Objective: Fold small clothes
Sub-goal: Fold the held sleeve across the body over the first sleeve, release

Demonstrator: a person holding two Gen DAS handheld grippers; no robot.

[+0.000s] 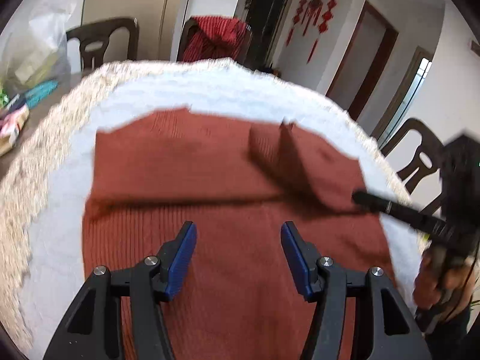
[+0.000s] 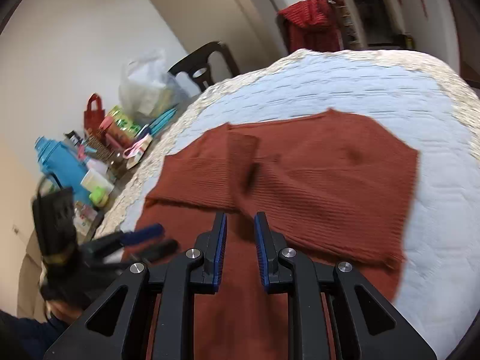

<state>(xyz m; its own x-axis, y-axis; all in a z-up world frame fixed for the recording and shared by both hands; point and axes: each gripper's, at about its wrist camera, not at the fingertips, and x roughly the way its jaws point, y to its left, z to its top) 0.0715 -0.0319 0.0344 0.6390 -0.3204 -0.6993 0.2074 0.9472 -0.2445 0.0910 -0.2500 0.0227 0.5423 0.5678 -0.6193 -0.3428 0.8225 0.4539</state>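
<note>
A rust-red ribbed knit garment (image 1: 210,168) lies on the pale blue quilted cloth (image 1: 210,96), with its far part folded over the near part and a sleeve lying across it. My left gripper (image 1: 238,234) is open and empty, just above the near part. My right gripper (image 2: 240,225) hovers over the garment (image 2: 330,180) with its jaws a narrow gap apart and nothing between them. It shows from the side in the left wrist view (image 1: 375,204). The left gripper shows blurred in the right wrist view (image 2: 156,237).
The cloth has a beige fringed border (image 2: 168,129). Clutter stands at the table's left end: a blue flask (image 2: 63,165), a red bag (image 2: 94,111), a plastic bag (image 2: 147,87). Dark chairs (image 1: 102,42) ring the table; one carries a red striped garment (image 1: 216,39).
</note>
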